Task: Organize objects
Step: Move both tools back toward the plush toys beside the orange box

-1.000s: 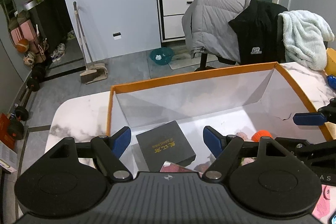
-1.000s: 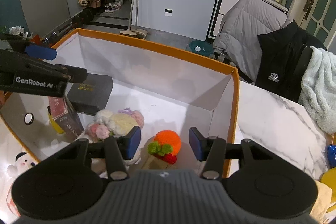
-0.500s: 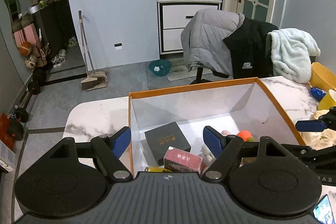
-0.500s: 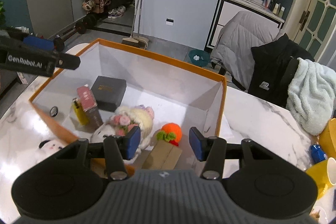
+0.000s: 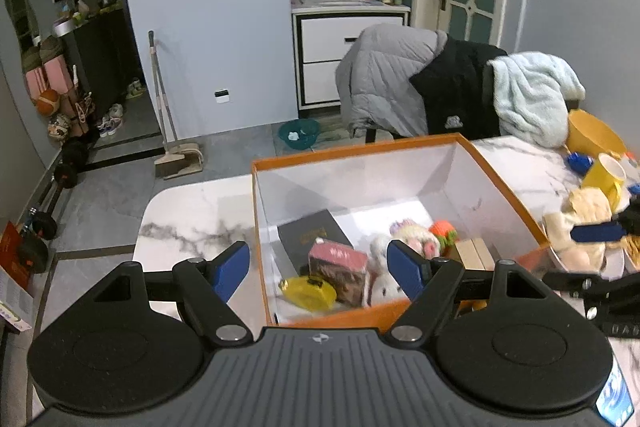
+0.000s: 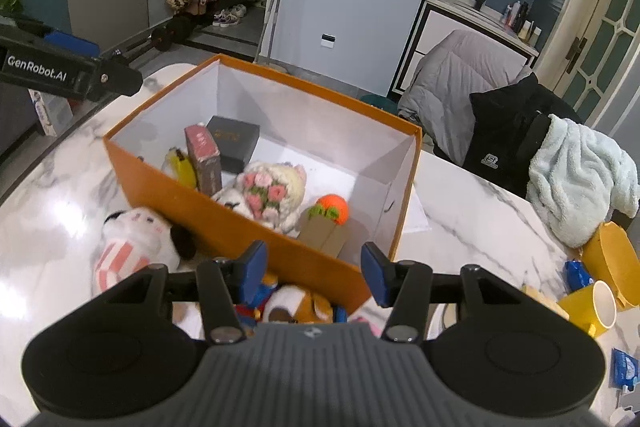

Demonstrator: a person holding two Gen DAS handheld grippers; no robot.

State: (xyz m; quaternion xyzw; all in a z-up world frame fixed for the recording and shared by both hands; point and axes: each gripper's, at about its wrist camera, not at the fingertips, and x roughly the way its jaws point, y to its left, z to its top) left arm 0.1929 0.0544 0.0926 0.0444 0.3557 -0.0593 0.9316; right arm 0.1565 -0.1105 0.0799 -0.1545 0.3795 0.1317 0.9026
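An orange box [image 6: 256, 231] [image 5: 360, 149] with white inside stands on the marble table. In it lie a black case [image 6: 234, 139], a reddish carton [image 6: 204, 157], a yellow item [image 6: 178, 165], a knitted bouquet on a plush [image 6: 268, 193], an orange knitted ball [image 6: 332, 207] and a cardboard piece [image 6: 324, 233]. My left gripper [image 5: 318, 269] is open and empty above the box's near left corner. My right gripper [image 6: 316, 267] is open and empty above the box's near wall. A pink-white plush [image 6: 132, 239] and a brown-white plush [image 6: 296, 303] lie outside the box.
Yellow cups [image 6: 592, 307] and a yellow bowl [image 6: 612, 259], blue packets [image 6: 576, 273] sit on the table's right side. A chair with jackets [image 6: 480, 107] and a pale blue towel [image 6: 580, 171] stands behind the table. The table edge [image 5: 160, 195] is at the left.
Both grippers have pulled back and up out of the box. The whole box and the toys outside it have come into view.
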